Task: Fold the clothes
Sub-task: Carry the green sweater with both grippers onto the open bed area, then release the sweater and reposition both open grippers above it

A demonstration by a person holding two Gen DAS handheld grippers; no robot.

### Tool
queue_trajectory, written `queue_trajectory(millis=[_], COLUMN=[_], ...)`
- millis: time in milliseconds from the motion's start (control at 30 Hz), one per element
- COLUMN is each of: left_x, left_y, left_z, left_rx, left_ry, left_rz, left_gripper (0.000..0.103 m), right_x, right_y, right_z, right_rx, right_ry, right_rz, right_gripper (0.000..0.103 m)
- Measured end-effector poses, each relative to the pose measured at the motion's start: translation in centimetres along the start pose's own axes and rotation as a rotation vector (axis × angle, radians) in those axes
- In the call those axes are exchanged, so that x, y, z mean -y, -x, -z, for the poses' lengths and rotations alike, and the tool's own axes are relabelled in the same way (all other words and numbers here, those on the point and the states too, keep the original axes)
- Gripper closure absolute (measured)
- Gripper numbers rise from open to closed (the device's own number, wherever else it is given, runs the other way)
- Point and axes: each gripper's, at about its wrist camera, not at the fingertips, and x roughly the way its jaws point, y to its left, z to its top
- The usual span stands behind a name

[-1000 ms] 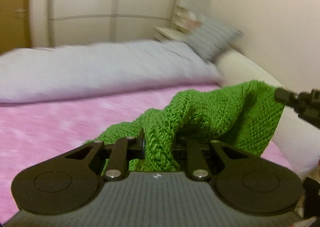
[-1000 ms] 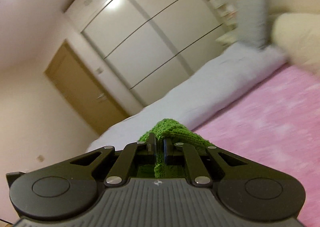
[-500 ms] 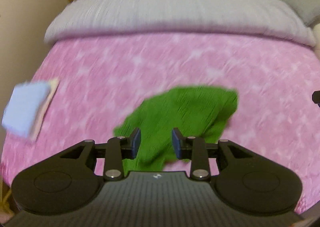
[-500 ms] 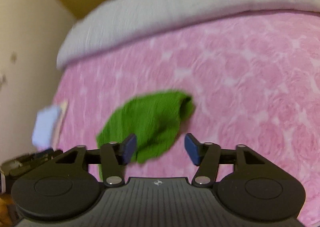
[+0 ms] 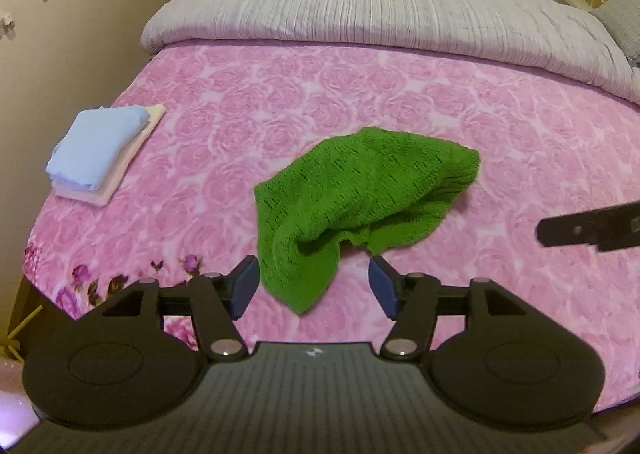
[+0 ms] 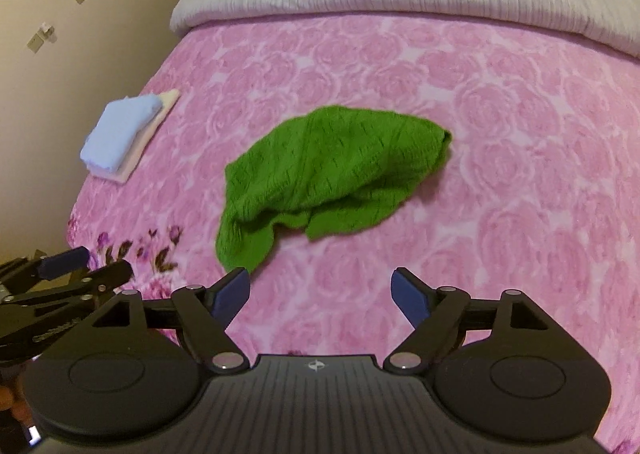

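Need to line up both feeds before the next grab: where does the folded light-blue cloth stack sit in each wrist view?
Left wrist: folded light-blue cloth stack at left, on the pink rose-patterned bedspread.
Right wrist: stack at upper left.
Shared landmark: crumpled green knitted garment, right of the stack.

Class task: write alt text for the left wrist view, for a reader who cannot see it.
A crumpled green knit garment lies on a pink rose-patterned bedspread, just beyond the open left gripper. A folded blue and cream stack sits at the left, a grey duvet behind, and the right gripper enters from the right edge.
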Motion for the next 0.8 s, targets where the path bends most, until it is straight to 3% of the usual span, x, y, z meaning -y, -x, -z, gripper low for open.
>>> queue_trajectory(millis=[433, 800], left_x=[0.8, 1.0], left_y=[6.1, 8.6], left_z=[6.5, 8.1], left_rx=[0.029, 0.061], left_ry=[0.03, 0.023], left_rz=[-0.03, -0.033], left_gripper=[0.041, 0.034], right_x=[-1.0, -2.1], right_y=[3.5, 6.0], right_z=[6.8, 8.8], right_rx=[0.028, 0.074], right_ry=[0.038, 0.053], right_rz=[0.014, 0.009], right_gripper=[0.02, 0.018])
